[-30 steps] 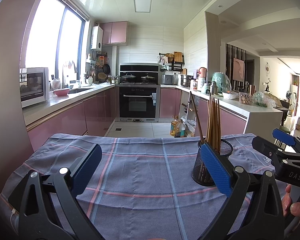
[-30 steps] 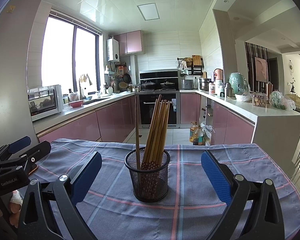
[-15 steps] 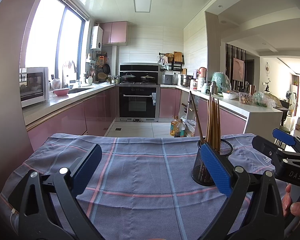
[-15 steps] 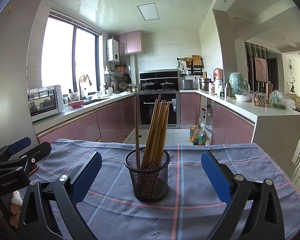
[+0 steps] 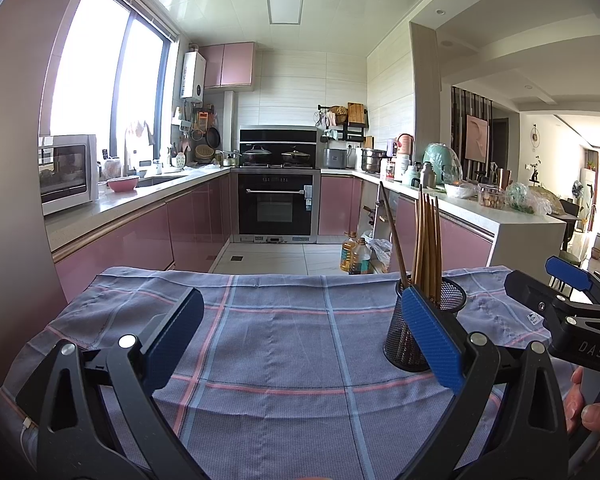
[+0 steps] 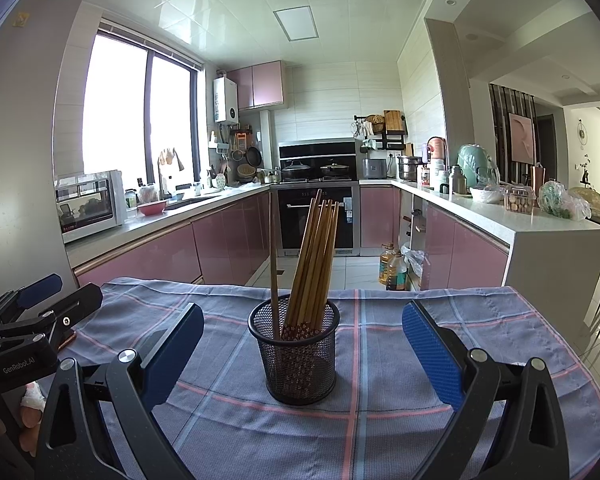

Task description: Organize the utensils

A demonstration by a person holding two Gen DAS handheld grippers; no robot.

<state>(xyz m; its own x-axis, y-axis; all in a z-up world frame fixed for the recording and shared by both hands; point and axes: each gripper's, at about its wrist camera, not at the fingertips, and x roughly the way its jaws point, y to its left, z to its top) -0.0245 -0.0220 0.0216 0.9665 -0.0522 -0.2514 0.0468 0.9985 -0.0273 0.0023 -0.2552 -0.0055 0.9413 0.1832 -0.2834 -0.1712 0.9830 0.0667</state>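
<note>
A U-shaped kitchen with glossy pink cabinets, pale tiled walls and a white panelled ceiling fills the background behind the mesh holder, the landmark used throughout. Far beyond the holder stands a black built-in oven with 2 lidded pans on the hob above it. To the holder's far left a white microwave sits on the counter under a bright window; to its far right a white counter carries jars, bags and a green appliance. On the floor beyond the holder, slightly right, stand oil bottles.

A woven grey-blue cloth with pink and pale-blue checks covers the table and lies under the holder. The holder is a black wire-mesh cylinder, upright and open-topped. Inside it, a bundle of brown wooden chopsticks leans right, with patterned ends at the bottom; 1 darker stick stands apart at the left of the rim.

The right gripper has its blue ribbed pads spread wide, 1 on each side of the holder, touching nothing. The left gripper, left of the holder, is likewise spread wide over bare cloth; in its view the right-hand pad overlaps the holder. A hand grips the right device's handle.
</note>
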